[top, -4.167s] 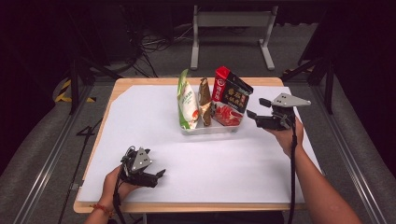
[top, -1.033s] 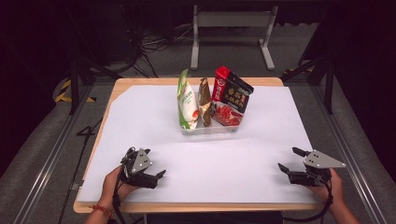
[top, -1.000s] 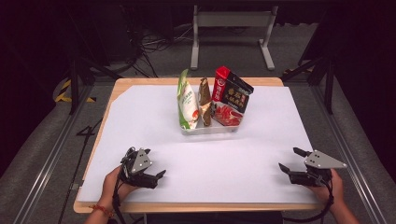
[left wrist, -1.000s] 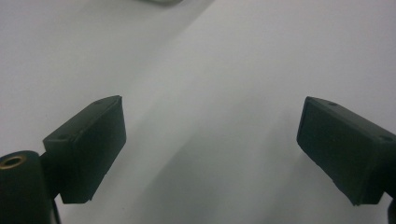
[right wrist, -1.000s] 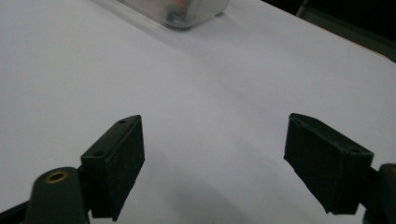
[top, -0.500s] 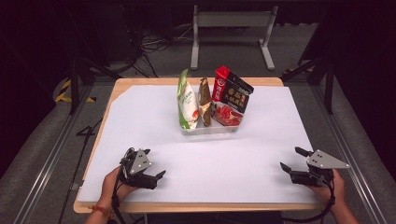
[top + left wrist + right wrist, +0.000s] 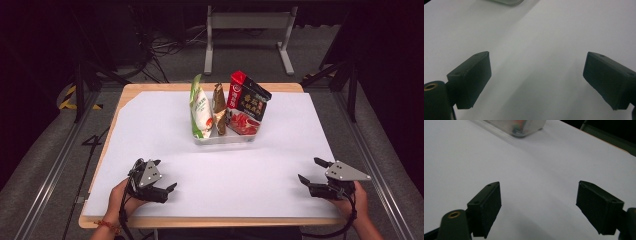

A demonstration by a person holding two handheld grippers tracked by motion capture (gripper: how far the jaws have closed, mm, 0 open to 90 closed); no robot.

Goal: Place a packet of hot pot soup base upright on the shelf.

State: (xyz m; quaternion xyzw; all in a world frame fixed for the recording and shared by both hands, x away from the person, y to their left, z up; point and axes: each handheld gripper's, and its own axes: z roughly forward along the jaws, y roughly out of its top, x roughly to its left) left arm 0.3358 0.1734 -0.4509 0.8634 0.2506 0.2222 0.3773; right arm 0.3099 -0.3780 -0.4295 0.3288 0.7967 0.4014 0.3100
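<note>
On the far middle of the counter point(image 7: 150, 120), a wooden top covered by a white sheet, stands a shallow clear plastic tray point(image 7: 225, 139) with three snack packets upright in it, side by side. The green-and-white pouch point(image 7: 199, 107) is at the left end, a narrow brown packet point(image 7: 218, 107) leans in the middle, and the red-and-black bag point(image 7: 246, 105) takes the right end, tilted a little to the right. All three sit inside the tray and nothing else lies loose on the sheet, so the packing looks finished as far as these views tell; whether the tray has room for more cannot be judged from here.

Both grippers are well apart from the tray, down at the near edge. The left gripper point(image 7: 159, 177) rests by the near left corner in the person's hand, its jaws spread wide with only bare white sheet between them. The right gripper point(image 7: 311, 172) sits by the near right corner, its jaws likewise wide apart and holding nothing; its own view catches a blurred corner of the tray point(image 7: 524, 127) far ahead.

With both tools empty and parked near the person, little seems left beyond letting go.
</note>
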